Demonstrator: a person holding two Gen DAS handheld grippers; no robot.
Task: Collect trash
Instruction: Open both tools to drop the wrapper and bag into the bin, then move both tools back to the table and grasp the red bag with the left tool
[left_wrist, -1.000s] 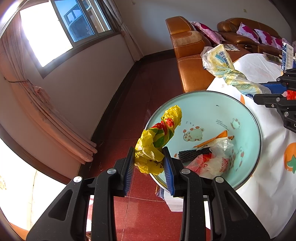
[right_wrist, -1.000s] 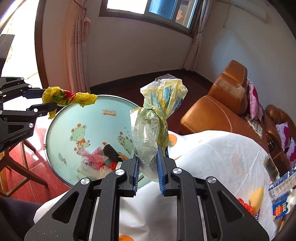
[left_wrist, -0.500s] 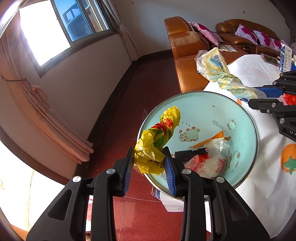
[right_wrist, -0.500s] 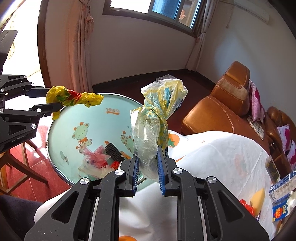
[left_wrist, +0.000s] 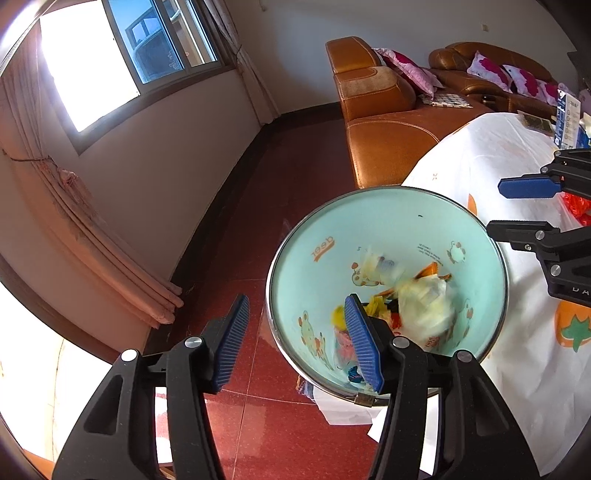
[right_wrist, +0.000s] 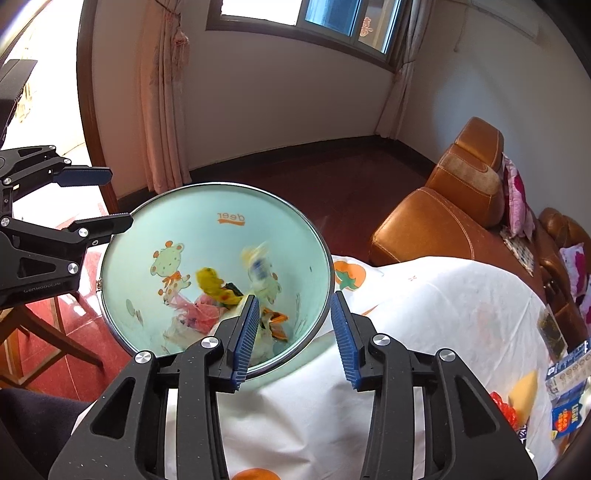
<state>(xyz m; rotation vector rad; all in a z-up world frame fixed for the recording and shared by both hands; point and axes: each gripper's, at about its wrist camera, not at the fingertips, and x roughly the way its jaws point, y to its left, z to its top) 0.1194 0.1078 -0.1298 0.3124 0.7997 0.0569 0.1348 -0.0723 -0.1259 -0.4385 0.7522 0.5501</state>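
A mint-green bin (left_wrist: 388, 229) with cartoon animals and a steel rim stands beside the table; it also shows in the right wrist view (right_wrist: 207, 229). Inside lie wrappers: a yellow wrapper (right_wrist: 210, 282), a clear yellow-printed bag (left_wrist: 424, 306) that is blurred in motion (right_wrist: 256, 264), and pink plastic (right_wrist: 201, 314). My left gripper (left_wrist: 297, 341) is open and empty at the bin's near rim. My right gripper (right_wrist: 293, 334) is open and empty over the bin's rim on the table side.
A table with a white fruit-print cloth (right_wrist: 424, 302) sits beside the bin, with packets (right_wrist: 565, 417) at its far end. Orange leather sofas (left_wrist: 384, 122) stand behind. A wooden chair leg (right_wrist: 48, 332) and red tiled floor (left_wrist: 258, 221) lie below.
Both grippers opened. The yellow wrapper left my left gripper and the clear bag left my right gripper; both have dropped into the bin.
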